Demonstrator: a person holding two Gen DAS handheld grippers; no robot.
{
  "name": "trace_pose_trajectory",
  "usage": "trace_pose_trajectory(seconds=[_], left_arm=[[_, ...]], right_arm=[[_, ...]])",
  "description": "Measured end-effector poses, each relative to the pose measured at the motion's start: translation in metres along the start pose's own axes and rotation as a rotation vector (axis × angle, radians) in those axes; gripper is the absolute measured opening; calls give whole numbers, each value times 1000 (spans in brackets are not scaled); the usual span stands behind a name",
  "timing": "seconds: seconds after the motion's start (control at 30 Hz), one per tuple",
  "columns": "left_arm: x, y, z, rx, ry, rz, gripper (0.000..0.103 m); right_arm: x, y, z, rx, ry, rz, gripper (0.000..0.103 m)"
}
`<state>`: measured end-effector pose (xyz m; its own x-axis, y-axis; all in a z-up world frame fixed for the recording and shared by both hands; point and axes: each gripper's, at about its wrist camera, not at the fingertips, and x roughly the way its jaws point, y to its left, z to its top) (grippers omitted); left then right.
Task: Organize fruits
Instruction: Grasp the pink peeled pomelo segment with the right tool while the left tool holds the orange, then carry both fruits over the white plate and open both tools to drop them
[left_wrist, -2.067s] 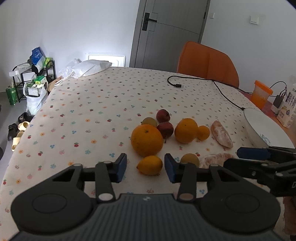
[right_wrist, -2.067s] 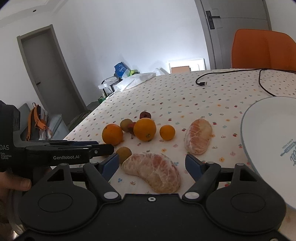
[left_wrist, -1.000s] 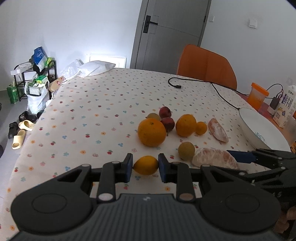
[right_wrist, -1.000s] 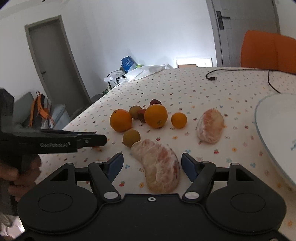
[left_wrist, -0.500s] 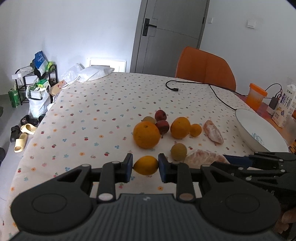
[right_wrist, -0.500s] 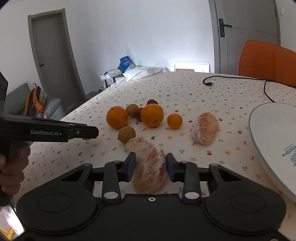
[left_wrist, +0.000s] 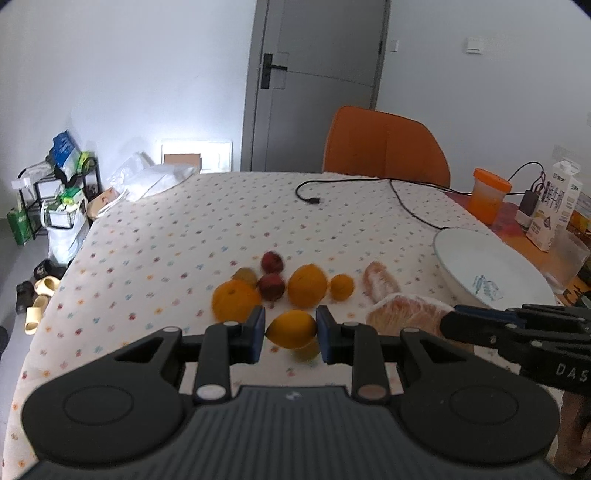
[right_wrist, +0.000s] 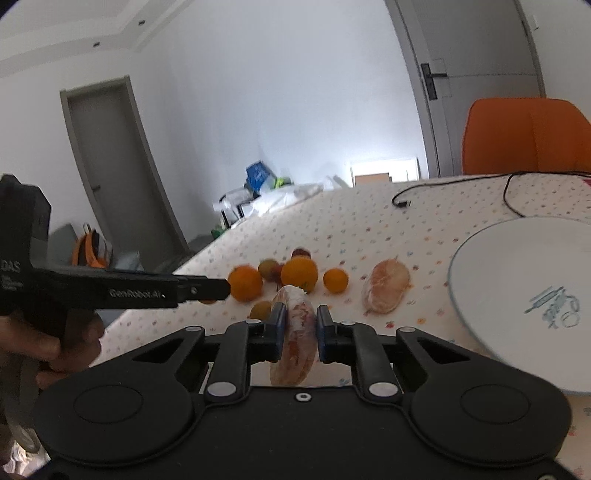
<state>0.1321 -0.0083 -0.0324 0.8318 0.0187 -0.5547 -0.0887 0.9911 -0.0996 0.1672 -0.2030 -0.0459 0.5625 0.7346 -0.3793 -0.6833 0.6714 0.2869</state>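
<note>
My left gripper (left_wrist: 291, 334) is shut on a yellow lemon (left_wrist: 291, 328) and holds it above the tablecloth. My right gripper (right_wrist: 298, 334) is shut on a peeled pomelo piece (right_wrist: 295, 334), lifted off the table; that piece also shows in the left wrist view (left_wrist: 406, 317). On the cloth lie two oranges (left_wrist: 236, 304) (left_wrist: 307, 285), a small tangerine (left_wrist: 341, 286), two dark red fruits (left_wrist: 271, 287), a brownish fruit (left_wrist: 244, 275) and a second pomelo piece (right_wrist: 386, 290). A white plate (right_wrist: 517, 295) sits to the right.
A black cable (left_wrist: 369, 184) runs across the far table. An orange chair (left_wrist: 384, 147) stands behind it. An orange cup (left_wrist: 487, 195), a milk carton (left_wrist: 557, 199) and a clear glass (left_wrist: 569, 258) stand at the right edge. The table drops off at the left.
Both grippers closed on their fruit and lifted: the left on the lemon, the right on the pomelo piece. Both have risen above the cloth.
</note>
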Motion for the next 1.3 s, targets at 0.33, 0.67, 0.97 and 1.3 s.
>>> trace_pose_trajectory(seconds=[0.33,0.67,0.97,1.3], left_arm=[[6,-42,17,54,-31,-22,28],[18,-89,25,104,-44,-62,28],[32,-124,28,134,-45,-87,28],[48,-156,34,173,-39,-115,28]], right_arm=[[-31,-23,14,31,-107,-28,16],[-52,-58,16,71,-164,-86,16],[-62,-86,13,119,-206,-126,16],[-74,-122,6,173,-225,-203,16]])
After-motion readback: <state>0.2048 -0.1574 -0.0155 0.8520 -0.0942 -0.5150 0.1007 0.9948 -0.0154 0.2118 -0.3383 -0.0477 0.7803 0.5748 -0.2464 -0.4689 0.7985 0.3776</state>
